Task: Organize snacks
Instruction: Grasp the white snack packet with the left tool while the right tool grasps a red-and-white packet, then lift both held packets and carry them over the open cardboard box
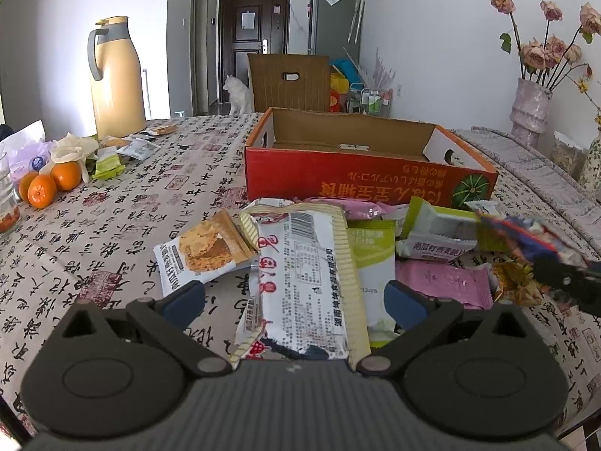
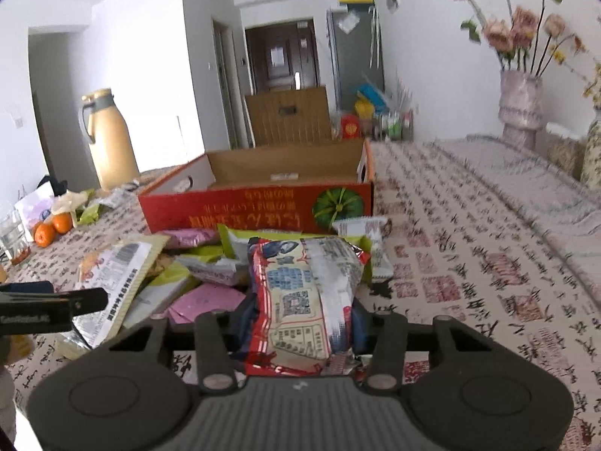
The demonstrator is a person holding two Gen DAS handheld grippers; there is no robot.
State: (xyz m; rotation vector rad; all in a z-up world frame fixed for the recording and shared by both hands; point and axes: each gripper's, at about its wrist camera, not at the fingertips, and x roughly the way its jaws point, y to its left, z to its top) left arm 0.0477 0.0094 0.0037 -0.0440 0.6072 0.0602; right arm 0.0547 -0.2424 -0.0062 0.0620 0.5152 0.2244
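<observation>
Calligraphy-printed cloth covers the worktop, with a dark door and a grey fridge at the far end of the room behind it. Seen from the left wrist, the left gripper has its blue-padded fingers spread apart on either side of a long white snack packet with red characters and a barcode; the pads do not touch it, and the packet lies on the heap of snacks, running lengthwise between the fingers and away from them. Beyond the fingertips stands the open red cardboard box, its brown inside showing. Off to the left of the fingers sit three oranges and a tall yellow thermos jug; far to the right, a vase of dried roses. From the right wrist, the right gripper has its fingers clamped on a red-edged, silver-and-blue snack bag, which stands lifted above the pile, just short of the box's front wall. Both views show some blur around the right gripper.
</observation>
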